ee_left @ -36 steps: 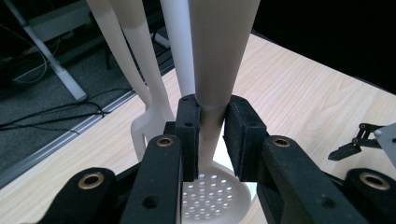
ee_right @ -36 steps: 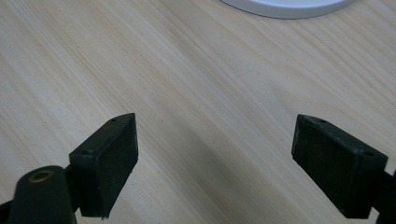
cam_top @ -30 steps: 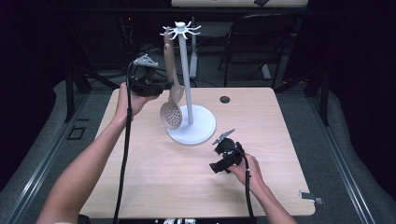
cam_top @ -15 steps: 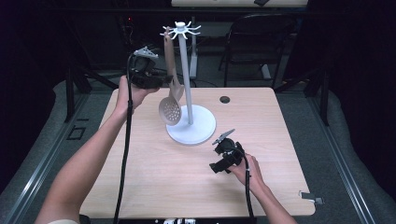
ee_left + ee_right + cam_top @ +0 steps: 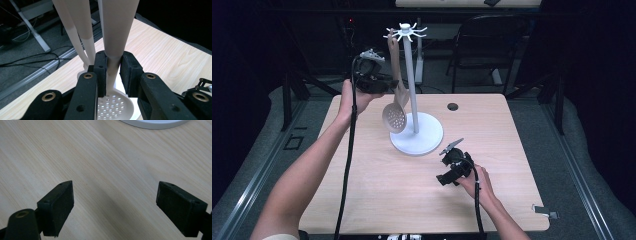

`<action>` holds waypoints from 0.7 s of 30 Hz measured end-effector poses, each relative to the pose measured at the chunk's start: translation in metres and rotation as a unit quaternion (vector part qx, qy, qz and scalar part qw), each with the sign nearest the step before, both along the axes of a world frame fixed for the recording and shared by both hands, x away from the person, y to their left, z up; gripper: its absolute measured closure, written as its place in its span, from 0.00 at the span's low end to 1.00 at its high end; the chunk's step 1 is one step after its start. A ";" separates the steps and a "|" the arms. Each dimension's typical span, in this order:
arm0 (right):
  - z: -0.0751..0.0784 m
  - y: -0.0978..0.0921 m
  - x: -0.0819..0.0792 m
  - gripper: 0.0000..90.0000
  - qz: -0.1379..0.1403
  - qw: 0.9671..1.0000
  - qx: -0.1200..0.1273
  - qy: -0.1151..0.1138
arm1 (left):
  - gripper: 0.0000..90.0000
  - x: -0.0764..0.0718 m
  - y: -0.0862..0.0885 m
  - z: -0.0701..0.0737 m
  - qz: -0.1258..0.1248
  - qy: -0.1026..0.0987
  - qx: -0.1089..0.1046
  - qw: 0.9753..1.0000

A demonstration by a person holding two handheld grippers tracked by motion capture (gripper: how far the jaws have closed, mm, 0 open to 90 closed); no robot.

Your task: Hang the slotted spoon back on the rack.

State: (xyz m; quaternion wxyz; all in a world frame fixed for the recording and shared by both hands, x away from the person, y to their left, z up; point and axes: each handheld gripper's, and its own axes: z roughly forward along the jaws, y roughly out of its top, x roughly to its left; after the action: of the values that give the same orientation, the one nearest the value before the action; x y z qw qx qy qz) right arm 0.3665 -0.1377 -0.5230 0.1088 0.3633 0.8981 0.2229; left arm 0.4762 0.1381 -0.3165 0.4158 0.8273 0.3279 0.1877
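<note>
A white rack (image 5: 409, 75) with a round base (image 5: 427, 137) and hooked arms at its top stands mid-table. A beige slotted spoon (image 5: 395, 118) hangs upright beside the pole, bowl down, handle tip near the top hooks. My left gripper (image 5: 388, 84) is shut on the spoon handle (image 5: 112, 67), held in the air left of the pole; the perforated bowl (image 5: 113, 106) shows below the jaws. My right gripper (image 5: 450, 169) rests low over the table right of the base, open, with bare wood between its pads (image 5: 60, 205).
A small round hole (image 5: 452, 106) sits in the wooden table (image 5: 377, 195) behind the rack. A chair (image 5: 487, 45) and cables stand on the floor beyond the far edge. The rack's base edge (image 5: 152, 123) lies just ahead of my right gripper.
My left gripper has risen and moved right with the spoon, bringing the handle tip up toward the rack's top hooks. The right gripper has stayed put.
</note>
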 end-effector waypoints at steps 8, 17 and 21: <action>0.000 0.000 0.000 0.16 -0.002 1.000 0.002 0.001 | 0.84 0.004 -0.004 0.000 0.006 0.002 0.000 1.000; 0.000 0.000 0.000 0.16 0.001 1.000 0.001 0.001 | 0.84 0.008 -0.007 -0.002 0.010 0.000 -0.006 1.000; 0.000 0.000 0.000 0.16 0.001 1.000 0.001 0.001 | 0.84 0.011 -0.007 -0.004 0.008 -0.002 -0.011 1.000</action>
State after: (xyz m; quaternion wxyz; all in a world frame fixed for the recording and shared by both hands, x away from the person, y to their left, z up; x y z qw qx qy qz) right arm 0.3665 -0.1377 -0.5230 0.1069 0.3630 0.8982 0.2235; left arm 0.4869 0.1307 -0.3206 0.4240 0.8196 0.3357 0.1890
